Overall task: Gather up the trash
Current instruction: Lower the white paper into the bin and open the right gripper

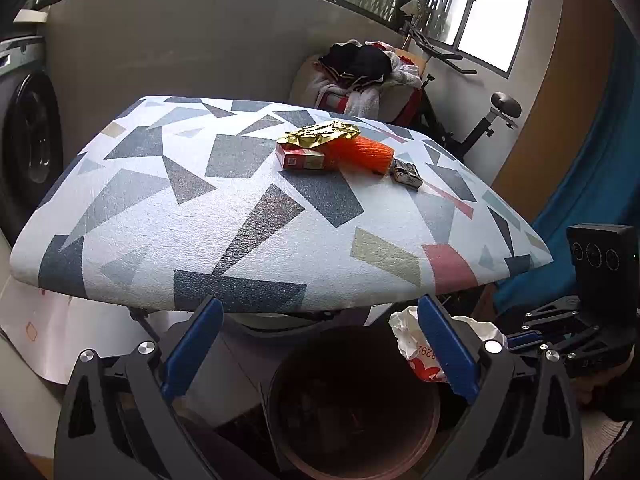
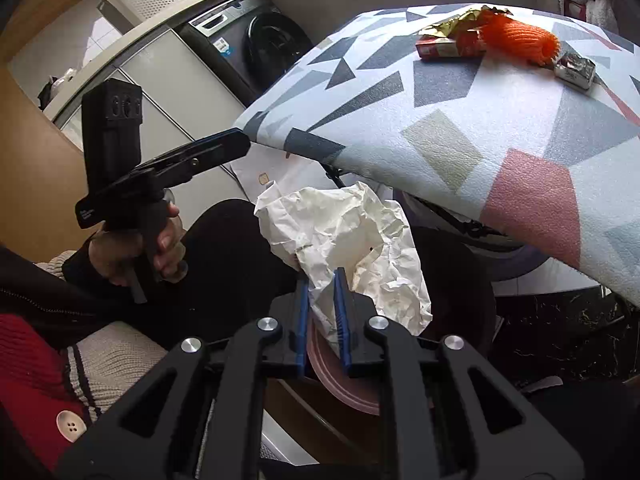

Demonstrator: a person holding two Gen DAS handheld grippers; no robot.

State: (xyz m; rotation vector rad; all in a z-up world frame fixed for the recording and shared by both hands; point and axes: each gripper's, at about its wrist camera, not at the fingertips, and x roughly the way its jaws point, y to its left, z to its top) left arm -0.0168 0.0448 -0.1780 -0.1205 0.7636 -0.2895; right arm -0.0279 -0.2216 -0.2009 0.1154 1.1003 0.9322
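My right gripper [image 2: 322, 276] is shut on a crumpled white paper wrapper [image 2: 352, 232] and holds it over the dark round bin [image 1: 352, 404] below the table's front edge; the wrapper also shows in the left wrist view [image 1: 412, 344]. My left gripper [image 1: 316, 320] is open and empty above the bin, and shows in the right wrist view [image 2: 236, 142]. On the patterned table [image 1: 160, 216] lie a red box [image 1: 302, 158], a gold foil wrapper [image 1: 320, 134], an orange foam net [image 1: 366, 152] and a small silver packet [image 1: 406, 174].
A washing machine [image 2: 260, 48] stands left of the table. A pile of clothes [image 1: 360, 72] and an exercise bike [image 1: 492, 120] stand behind it. A blue curtain [image 1: 592, 184] hangs at the right. The pink bin rim [image 2: 344, 388] lies under my right gripper.
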